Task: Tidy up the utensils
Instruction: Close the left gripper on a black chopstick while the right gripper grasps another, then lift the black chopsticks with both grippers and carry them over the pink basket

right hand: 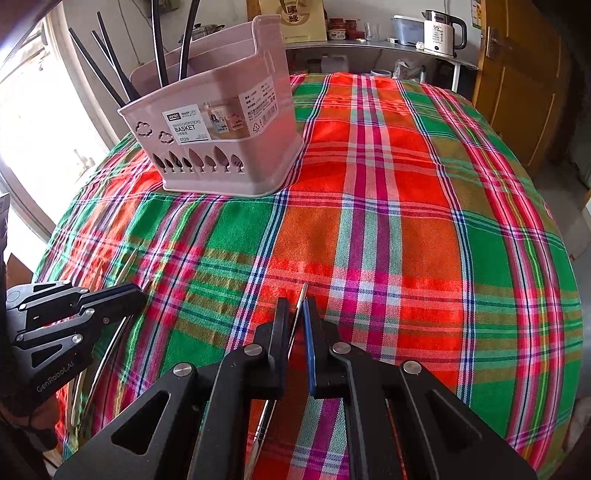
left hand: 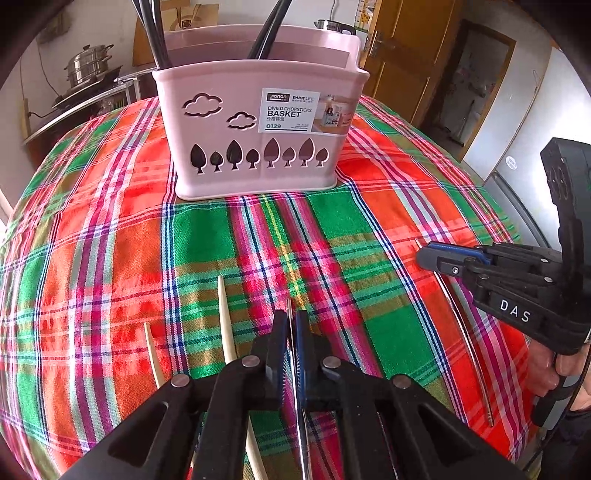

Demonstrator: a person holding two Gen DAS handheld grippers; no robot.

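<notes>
Two tongs each pinch one thin metal chopstick. The left tongs (left hand: 291, 332) are clamped tight on a chopstick (left hand: 297, 387). The right tongs (right hand: 297, 325) close on another chopstick (right hand: 295, 317); it looks held. Both sticks lie low over the worktop (right hand: 406, 221). Lift them level, then tip them into the pink basket (left hand: 258, 129) by the black chopsticks (left hand: 155, 33). Two pale chopsticks (left hand: 225, 317) wait.

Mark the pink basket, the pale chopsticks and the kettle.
pink basket (left hand: 221, 162): left wrist view, front wall.
pale chopsticks (left hand: 226, 317): left wrist view, shaft of the longer one.
kettle (right hand: 439, 33): right wrist view, white body.
</notes>
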